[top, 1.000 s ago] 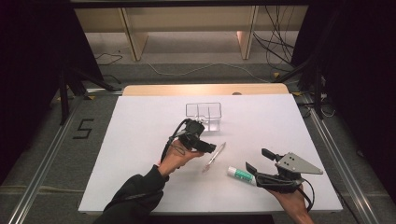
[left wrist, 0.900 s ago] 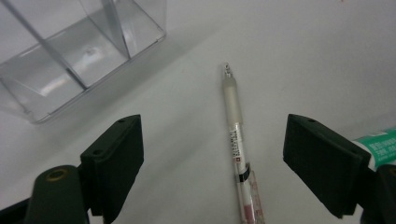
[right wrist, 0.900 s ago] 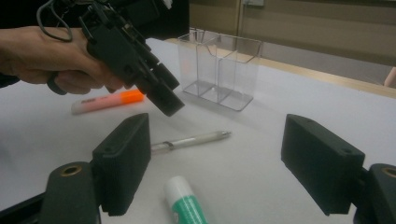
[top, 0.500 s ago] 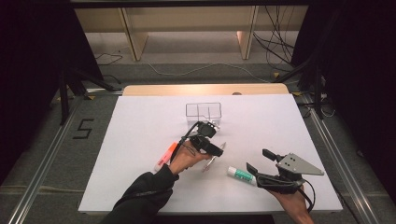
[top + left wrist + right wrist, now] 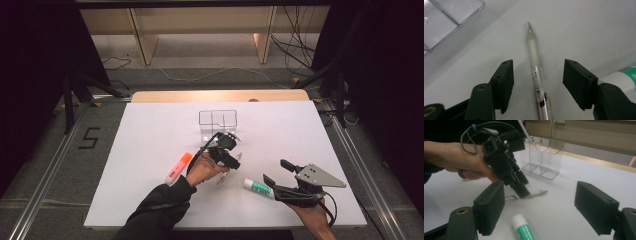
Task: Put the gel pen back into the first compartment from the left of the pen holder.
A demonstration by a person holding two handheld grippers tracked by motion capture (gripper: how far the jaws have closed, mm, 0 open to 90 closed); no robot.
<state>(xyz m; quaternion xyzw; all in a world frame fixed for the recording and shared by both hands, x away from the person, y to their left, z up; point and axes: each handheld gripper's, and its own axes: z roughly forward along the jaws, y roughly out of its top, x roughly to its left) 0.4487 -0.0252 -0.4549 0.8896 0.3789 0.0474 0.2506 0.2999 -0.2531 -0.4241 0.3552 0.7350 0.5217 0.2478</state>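
Observation:
A clear pen (image 5: 535, 65) lies on the white table, tip pointing away, and my left gripper (image 5: 537, 72) straddles it. Its jaws have just been closing and still stand a little off the barrel on both sides, pads not touching. From above, the left gripper (image 5: 231, 161) points down over the pen (image 5: 238, 156) in front of the clear organizer (image 5: 217, 122). My right gripper (image 5: 276, 171) rests open near the front right, with a green-and-white glue stick (image 5: 524, 230) on the table just before its jaws. The right gripper view also has the left gripper (image 5: 521, 188) on the pen (image 5: 536, 193).
An orange highlighter (image 5: 179, 167) lies left of the person's left hand. The clear two-compartment organizer (image 5: 544, 157) stands upright behind the pen. The glue stick (image 5: 257, 187) lies between the two hands. A wooden strip (image 5: 220, 96) borders the table's far edge.
The left gripper has moved right and down from beside the organizer to over the pen, uncovering the orange highlighter. The right gripper has stayed put.

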